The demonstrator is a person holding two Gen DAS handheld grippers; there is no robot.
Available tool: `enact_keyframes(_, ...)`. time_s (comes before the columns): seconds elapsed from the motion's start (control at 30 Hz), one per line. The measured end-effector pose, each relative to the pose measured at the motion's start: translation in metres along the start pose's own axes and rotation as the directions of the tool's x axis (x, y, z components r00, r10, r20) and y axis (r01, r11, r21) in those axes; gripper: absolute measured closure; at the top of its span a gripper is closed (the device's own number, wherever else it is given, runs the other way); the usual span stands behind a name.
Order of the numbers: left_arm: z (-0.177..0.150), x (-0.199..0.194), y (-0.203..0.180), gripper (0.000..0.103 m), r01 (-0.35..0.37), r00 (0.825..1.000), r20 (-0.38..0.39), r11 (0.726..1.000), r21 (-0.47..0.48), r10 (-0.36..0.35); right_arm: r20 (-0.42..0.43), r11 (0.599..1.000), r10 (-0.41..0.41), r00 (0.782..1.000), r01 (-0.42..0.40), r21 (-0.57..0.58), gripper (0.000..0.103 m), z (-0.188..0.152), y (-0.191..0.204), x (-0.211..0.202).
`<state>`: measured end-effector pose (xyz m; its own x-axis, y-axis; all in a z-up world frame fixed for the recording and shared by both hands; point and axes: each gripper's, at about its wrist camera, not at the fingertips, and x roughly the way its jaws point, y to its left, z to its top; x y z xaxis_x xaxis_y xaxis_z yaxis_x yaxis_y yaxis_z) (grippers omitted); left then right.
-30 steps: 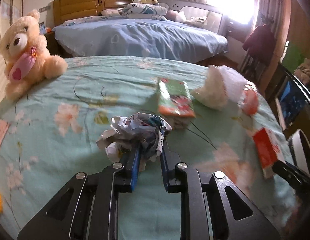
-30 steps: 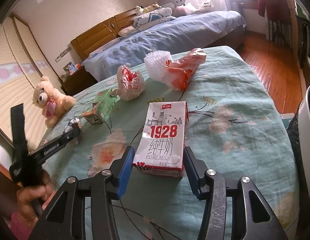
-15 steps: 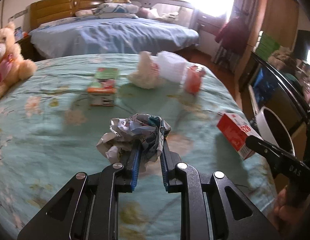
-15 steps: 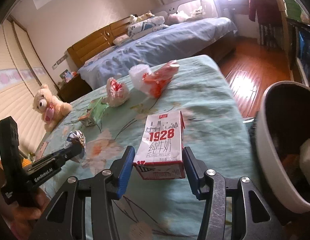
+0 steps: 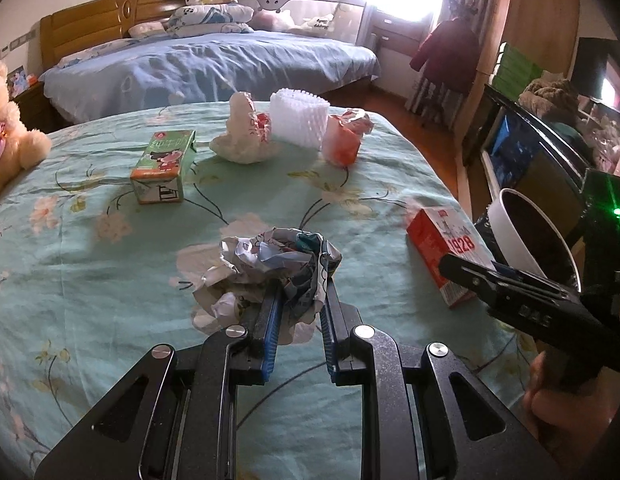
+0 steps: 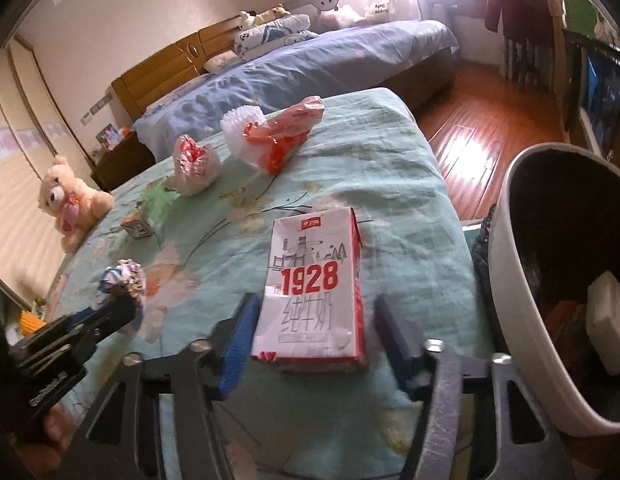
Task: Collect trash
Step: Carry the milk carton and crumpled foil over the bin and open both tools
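Note:
My left gripper (image 5: 300, 300) is shut on a crumpled paper wad (image 5: 270, 264), held above the green floral bedspread (image 5: 90, 272). The wad also shows in the right wrist view (image 6: 122, 280). My right gripper (image 6: 313, 320) holds a red and white "1928" milk carton (image 6: 313, 280) between its blue pads; small gaps show on both sides. The carton also shows in the left wrist view (image 5: 445, 248). A white trash bin (image 6: 521, 320) with a dark inside stands just right of the carton and holds some trash. It shows in the left wrist view too (image 5: 509, 232).
On the bedspread lie a green carton (image 5: 164, 166), a white crumpled bag (image 5: 244, 136), a white foam net (image 5: 298, 120) and an orange wrapper (image 5: 343, 140). A teddy bear (image 6: 70, 200) sits at the left. A blue bed (image 5: 210, 60) and wooden floor (image 6: 489, 132) lie beyond.
Both grippers have swung right with their loads, toward the bin, which now fills the right of the right wrist view. The carton looks looser between the right pads.

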<state>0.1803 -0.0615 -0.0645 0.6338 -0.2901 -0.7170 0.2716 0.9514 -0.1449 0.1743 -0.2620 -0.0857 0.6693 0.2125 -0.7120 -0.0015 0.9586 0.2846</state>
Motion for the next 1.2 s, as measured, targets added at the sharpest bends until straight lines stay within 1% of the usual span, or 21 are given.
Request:
enact_keyframes(0.07, 0.001, -0.002, -0.002, 0.086, 0.001, 1.0, 0.005, 1.0, 0.005, -0.001, 0.018, 1.0, -0.009, 1.0, 0.009, -0.005, 0.051, -0.001, -0.001, -0.004)
enact_keyframes(0.13, 0.002, -0.003, -0.006, 0.086, 0.008, 1.0, 0.007, 1.0, 0.01, -0.008, 0.033, 1.0, 0.002, 0.999, -0.002, 0.003, 0.055, -0.002, -0.005, -0.011)
enact_keyframes(0.2, 0.003, -0.003, -0.01, 0.086, 0.016, 1.0, 0.007, 1.0, 0.018, -0.016, 0.044, 1.0, 0.017, 0.999, -0.018, 0.013, 0.055, -0.002, -0.01, -0.018)
enact_keyframes(0.47, 0.007, -0.001, -0.045, 0.086, 0.069, 0.998, 0.006, 0.995, 0.077, -0.07, 0.113, 0.999, 0.014, 0.993, -0.019, 0.042, 0.055, 0.003, -0.03, -0.055)
enact_keyframes(0.67, 0.012, 0.002, -0.073, 0.086, 0.111, 0.994, 0.002, 0.987, 0.12, -0.112, 0.136, 0.998, -0.016, 0.991, 0.006, 0.069, 0.055, 0.002, -0.051, -0.074)
enact_keyframes(0.93, 0.018, 0.008, -0.108, 0.086, 0.163, 0.987, -0.014, 0.972, 0.168, -0.163, 0.155, 0.991, -0.078, 0.985, 0.059, 0.122, 0.055, -0.002, -0.089, -0.094)
enact_keyframes(1.2, 0.023, 0.015, -0.148, 0.086, 0.21, 0.978, -0.028, 0.951, 0.228, -0.209, 0.159, 0.979, -0.131, 0.979, 0.102, 0.175, 0.055, -0.007, -0.118, -0.107)
